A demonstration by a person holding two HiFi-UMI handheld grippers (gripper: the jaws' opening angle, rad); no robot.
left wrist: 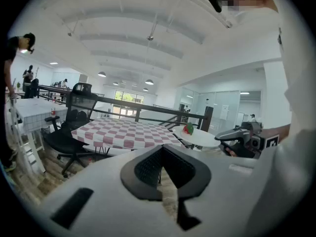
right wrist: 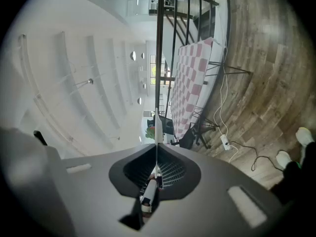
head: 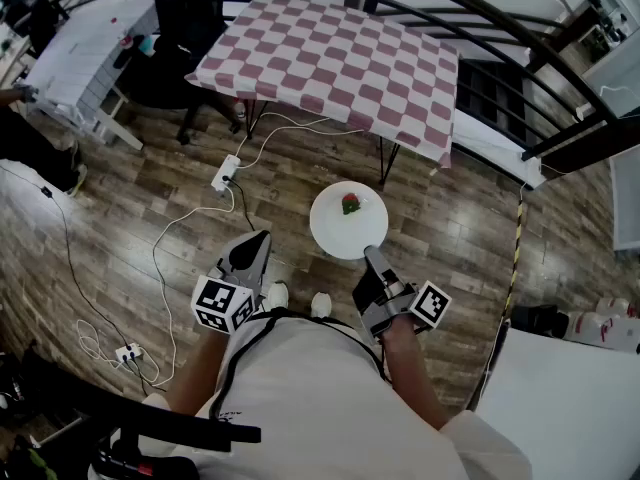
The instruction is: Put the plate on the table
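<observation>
Round white plate (head: 344, 234) — small red-and-green piece (head: 350, 204) near its centre

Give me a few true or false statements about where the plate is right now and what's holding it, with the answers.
1. The plate already rests on the checkered table. False: it is held above the wooden floor, short of the table.
2. The right hand-held gripper is clamped on the plate's rim. True.
3. The plate is empty. False: a small red and green item sits on it.
4. The left hand-held gripper holds nothing. True.
</observation>
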